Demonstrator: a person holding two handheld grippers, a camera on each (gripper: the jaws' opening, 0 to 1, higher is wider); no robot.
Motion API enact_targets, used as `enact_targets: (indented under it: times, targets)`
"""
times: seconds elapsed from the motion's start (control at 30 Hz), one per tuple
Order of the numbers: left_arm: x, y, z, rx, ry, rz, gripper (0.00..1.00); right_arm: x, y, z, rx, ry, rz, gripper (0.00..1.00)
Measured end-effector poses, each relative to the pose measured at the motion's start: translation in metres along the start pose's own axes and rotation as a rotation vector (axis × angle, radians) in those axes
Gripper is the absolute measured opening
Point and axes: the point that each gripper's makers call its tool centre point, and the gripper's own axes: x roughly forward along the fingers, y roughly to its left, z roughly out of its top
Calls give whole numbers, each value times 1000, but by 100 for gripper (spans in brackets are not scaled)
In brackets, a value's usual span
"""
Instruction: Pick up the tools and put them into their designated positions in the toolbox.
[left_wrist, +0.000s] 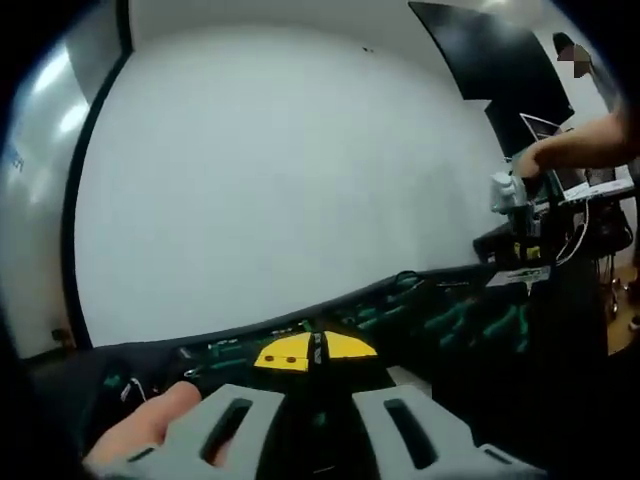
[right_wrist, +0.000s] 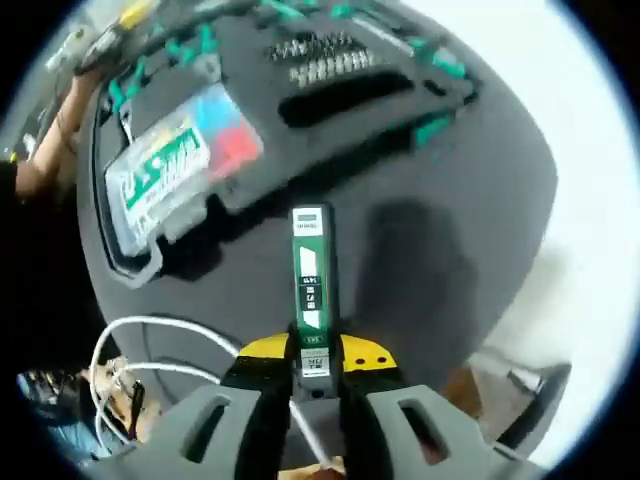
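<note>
The right gripper pinches a slim green-and-white tool between its jaws, holding it by its near end so the rest juts forward over the open toolbox. Beyond the tool's tip, inside that toolbox, sit a clear case of coloured small parts and a row of metal bits, with green-handled tools along the far edge. A white cable loops just beside the gripper.

The left gripper has its jaws spread, nothing between them; a finger rests beside its left jaw. Ahead of it lies the toolbox's dark edge with green tools, and past that a white wall. The right gripper shows near the toolbox's far end.
</note>
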Motion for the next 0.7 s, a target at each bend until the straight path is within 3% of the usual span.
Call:
enact_targets:
  times: [0.07,0.1,0.17,0.2,0.27,0.47,0.53,0.7]
  targets:
    - [0,0,0,-4,-2,-1,5,-6,1,0,70,-22,-27,29]
    - [0,0,-1,-5,0,-2,5,-8,-4,-3,56,-21,-11,31]
    - [0,-1,-2,-2,4,-2,5,-11,-6,11,-27,-94,-15,24]
    - [0,-1,-2,-1,5,-3,5,-12,-2,17,-17,-119,-1,24]
    - [0,-1,-2,0,5,-4,5,-11,1,23,4,-120,15,24]
    - [1,-2,-5,1,20,-4,5,5,11,31,-51,-116,58,16]
    - [1,-2,-5,3,21,-4,5,5,-10,34,-65,-129,78,15]
    - [-1,-3,-3,-2,17,-2,5,-6,-24,27,-52,-141,54,14]
